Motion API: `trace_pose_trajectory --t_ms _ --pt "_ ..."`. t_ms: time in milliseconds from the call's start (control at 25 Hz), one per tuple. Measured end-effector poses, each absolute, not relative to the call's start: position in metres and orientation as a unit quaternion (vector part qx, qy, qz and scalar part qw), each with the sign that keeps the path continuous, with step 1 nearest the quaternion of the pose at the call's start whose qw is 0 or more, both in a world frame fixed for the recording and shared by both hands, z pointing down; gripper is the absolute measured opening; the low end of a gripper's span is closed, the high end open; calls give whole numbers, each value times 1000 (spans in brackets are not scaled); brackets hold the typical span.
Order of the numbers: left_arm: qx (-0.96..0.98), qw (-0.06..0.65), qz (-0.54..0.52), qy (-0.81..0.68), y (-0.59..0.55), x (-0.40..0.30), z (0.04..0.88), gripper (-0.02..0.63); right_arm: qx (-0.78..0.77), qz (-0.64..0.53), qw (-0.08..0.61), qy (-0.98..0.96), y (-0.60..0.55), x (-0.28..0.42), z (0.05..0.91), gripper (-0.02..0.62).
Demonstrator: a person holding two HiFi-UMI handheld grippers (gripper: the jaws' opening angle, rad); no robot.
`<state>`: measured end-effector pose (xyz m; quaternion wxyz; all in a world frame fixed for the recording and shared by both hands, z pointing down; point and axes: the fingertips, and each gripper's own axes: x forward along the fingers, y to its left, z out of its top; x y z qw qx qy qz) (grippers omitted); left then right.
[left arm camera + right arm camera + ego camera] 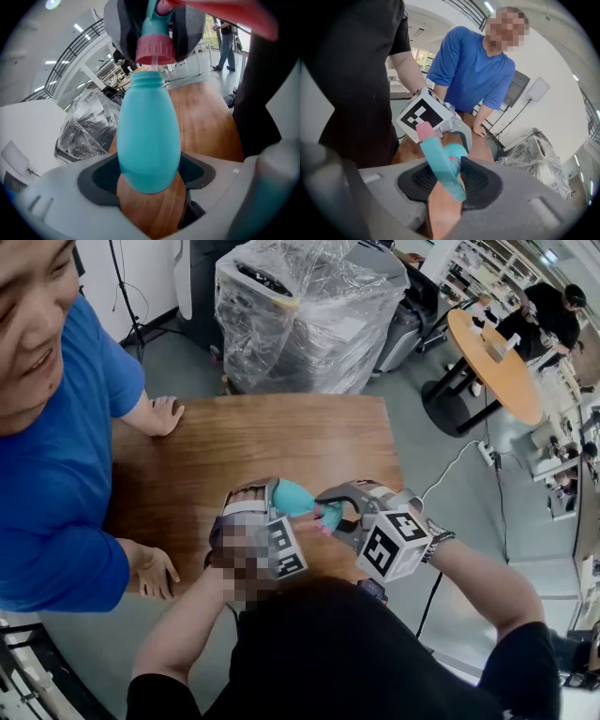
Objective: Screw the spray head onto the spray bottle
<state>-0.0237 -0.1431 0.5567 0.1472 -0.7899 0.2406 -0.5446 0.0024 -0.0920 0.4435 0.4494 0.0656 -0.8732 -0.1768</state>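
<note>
1. The left gripper (150,174) has its jaws spread wide and pressed on the rounded base of the teal bottle (147,140). The bottle's body and threaded neck point away from that gripper.
2. The right gripper (450,185) pinches the spray head (440,161) between its dark pads. The head's pink tip points away from the jaws.
3. In the left gripper view the head's pink collar (155,49) sits in line with the bottle's mouth, just beside it. A pale stub runs from the collar into the neck. Whether the threads have caught cannot be told.
4. In the head view the two grippers face each other, the bottle (292,498) bridging left gripper (262,507) and right gripper (349,507).
5. All this is held in the air over the near edge of the wooden table (244,442), toward its right corner.
6. A person in blue (56,474) leans at the table's left edge, both hands on the wood.
</note>
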Motion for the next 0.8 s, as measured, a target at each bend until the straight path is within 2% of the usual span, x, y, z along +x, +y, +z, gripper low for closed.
trace_pose_trajectory --t_ms 800 --pt "-815 195 -533 113 -108 -3 546 405 -106 -399 470 -780 -53 11 446 121"
